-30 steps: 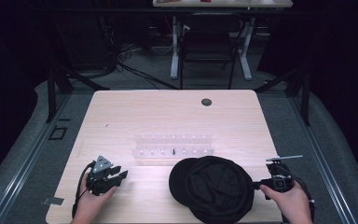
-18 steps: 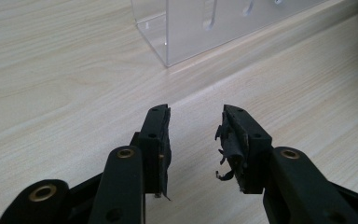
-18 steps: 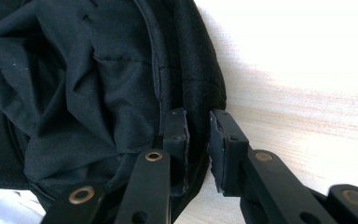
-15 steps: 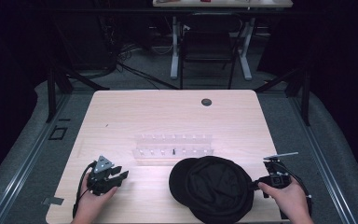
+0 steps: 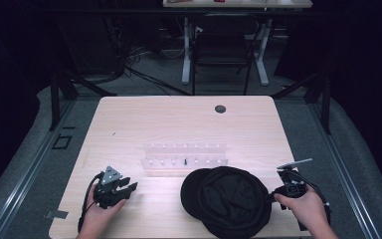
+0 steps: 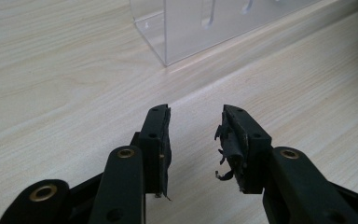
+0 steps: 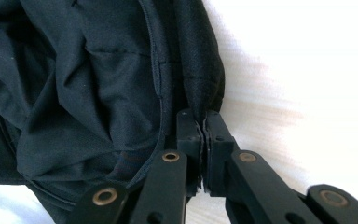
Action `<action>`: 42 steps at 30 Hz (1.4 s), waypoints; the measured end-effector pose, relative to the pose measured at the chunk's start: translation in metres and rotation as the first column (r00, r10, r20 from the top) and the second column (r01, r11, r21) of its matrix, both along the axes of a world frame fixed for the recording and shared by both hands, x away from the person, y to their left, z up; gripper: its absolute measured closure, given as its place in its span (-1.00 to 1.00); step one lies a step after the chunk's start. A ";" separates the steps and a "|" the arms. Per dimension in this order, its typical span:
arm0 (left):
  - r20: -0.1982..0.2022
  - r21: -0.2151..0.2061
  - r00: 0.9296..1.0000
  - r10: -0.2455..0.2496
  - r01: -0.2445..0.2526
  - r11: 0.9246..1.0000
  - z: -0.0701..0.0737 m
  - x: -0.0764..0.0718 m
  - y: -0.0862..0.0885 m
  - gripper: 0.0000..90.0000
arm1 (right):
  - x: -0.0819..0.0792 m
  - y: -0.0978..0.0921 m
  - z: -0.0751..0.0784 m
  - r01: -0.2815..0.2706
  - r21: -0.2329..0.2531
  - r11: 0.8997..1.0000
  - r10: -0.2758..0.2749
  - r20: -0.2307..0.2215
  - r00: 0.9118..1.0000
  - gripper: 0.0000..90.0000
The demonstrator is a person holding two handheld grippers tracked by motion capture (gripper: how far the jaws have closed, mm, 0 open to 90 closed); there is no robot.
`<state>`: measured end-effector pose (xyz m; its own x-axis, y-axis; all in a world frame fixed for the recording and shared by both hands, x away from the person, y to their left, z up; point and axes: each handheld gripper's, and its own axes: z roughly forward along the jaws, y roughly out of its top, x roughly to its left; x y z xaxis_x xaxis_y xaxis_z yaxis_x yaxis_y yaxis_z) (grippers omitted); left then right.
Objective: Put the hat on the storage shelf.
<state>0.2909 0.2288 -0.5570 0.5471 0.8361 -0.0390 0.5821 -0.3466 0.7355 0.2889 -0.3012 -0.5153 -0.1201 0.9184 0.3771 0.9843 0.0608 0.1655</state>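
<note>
Two grippers at the near bench (image 5: 129, 124) edge. Right gripper (image 7: 203, 135): jaws clamped on the edge of a black cloth cap (image 5: 229, 201), which lies on the bench just below a clear plastic rack (image 5: 184, 159). Left gripper (image 6: 193, 144): jaws apart, holding nothing, over bare wood near the rack's corner.

Left tool (image 5: 129, 188): you hold it low at the near left, its jaws parted with a clear gap between them, pointing right and slightly away from you.
Left tool pads (image 6: 237, 140): the right-hand pad is frayed and peeling.
Left hand (image 5: 99, 211): it wraps the tool's body from below; the cable loops beside your wrist.
Right tool (image 7: 203, 135): its jaws are pressed together, pinching a fold of black fabric.
Right hand (image 5: 303, 209): it grips the tool at the near right, aimed leftward.
</note>
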 end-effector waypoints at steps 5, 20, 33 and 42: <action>0.002 0.000 1.000 0.000 0.000 1.000 -0.001 0.000 -0.001 0.39 | 0.008 0.001 0.005 0.005 -0.023 1.000 -0.004 0.032 0.999 0.95; 0.000 -0.005 1.000 0.011 -0.011 1.000 0.000 -0.001 -0.001 0.39 | 0.028 0.010 0.008 0.009 -0.117 0.993 -0.012 -0.024 1.000 0.85; -0.007 -0.017 1.000 0.023 -0.023 1.000 0.000 -0.002 0.002 0.39 | 0.033 0.010 0.004 0.003 -0.130 0.991 -0.019 -0.121 0.992 0.84; -0.009 -0.024 0.999 0.037 -0.037 0.999 0.001 -0.003 0.004 0.39 | 0.032 0.007 0.009 0.057 -0.071 0.996 -0.065 -0.114 0.991 0.96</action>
